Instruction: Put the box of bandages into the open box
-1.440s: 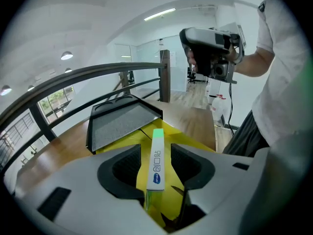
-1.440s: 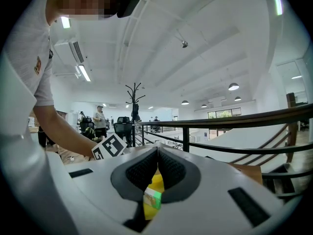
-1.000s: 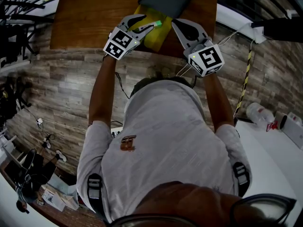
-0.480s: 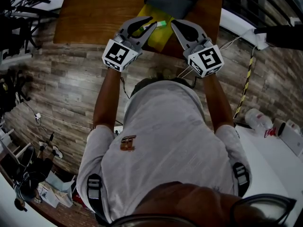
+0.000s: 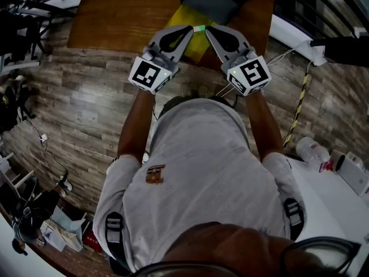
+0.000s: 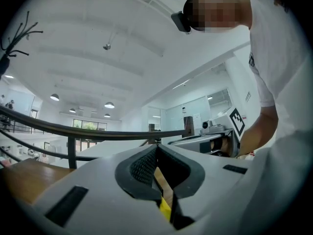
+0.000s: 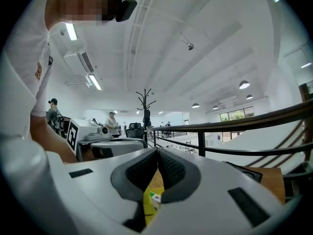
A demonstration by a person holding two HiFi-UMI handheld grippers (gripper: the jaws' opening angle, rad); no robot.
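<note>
The left claw (image 5: 185, 32) is closed: in the left gripper view its two dark ribbed pads (image 6: 142, 166) meet at the tips (image 6: 157, 148) and hold nothing. The small gap lower down between them shows only wood and a sliver of yellow. The right claw (image 5: 211, 30) is closed the same way, with its tips together (image 7: 158, 152) and nothing gripped. Through the gap under its pads the box of bandages (image 7: 155, 198) shows as a small white and green carton lying on a yellow pad (image 7: 146, 204).

From the head view both claws hang over the near edge of the wooden bench (image 5: 115, 16), somewhat right of its middle. They are angled toward each other so that their tips nearly meet. The box of bandages (image 5: 199, 28) lies on the bench just beyond those tips and between them. It rests on the yellow pad (image 5: 193, 46), touched by neither claw.

The pad runs from the near edge of the bench in toward the far edge. A dark box (image 5: 216, 2) sits at the pad's far end, closer to the far right corner. The bandages are near its closest side but outside it. In the right gripper view the dark box's rim (image 7: 261, 173) stands on the wood to the right of the claw.
</note>
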